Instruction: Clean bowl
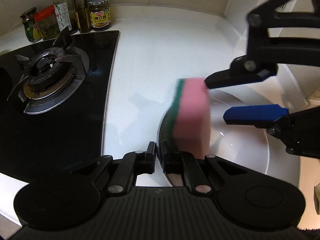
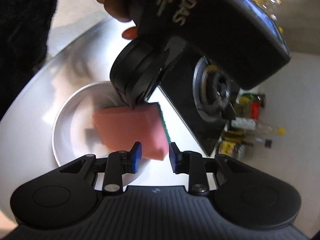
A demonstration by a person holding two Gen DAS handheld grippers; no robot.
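The left wrist view is showing the left gripper [image 1: 159, 160] nearest the lens, its jaws pinching the near rim of the bowl [image 1: 250, 156], one pad inside the wall and one outside. The bowl is sitting on the white desk [image 1: 144, 64], just right of the black glass stove [image 1: 60, 108]. It is looking like smooth, glossy metal or glazed ware, round and shallow; it is likely rigid and slippery when wet, so gripping the rim seems the sound place to steady it.

Just beyond, the sponge [image 1: 192, 118] is hovering over the bowl, blurred, apparently falling or moving. It is a soft pink block with a coarse green scouring face, light and squashy, best taken across its flat sides.

Further on, the right gripper [image 1: 230, 100] is standing with jaws apart, holding nothing; its blue pads are looking ribbed. In the right wrist view the sponge [image 2: 130, 130] is lying just ahead of those open jaws [image 2: 154, 156].

Farthest back, glass jars and bottles [image 1: 66, 18] are lining the wall.
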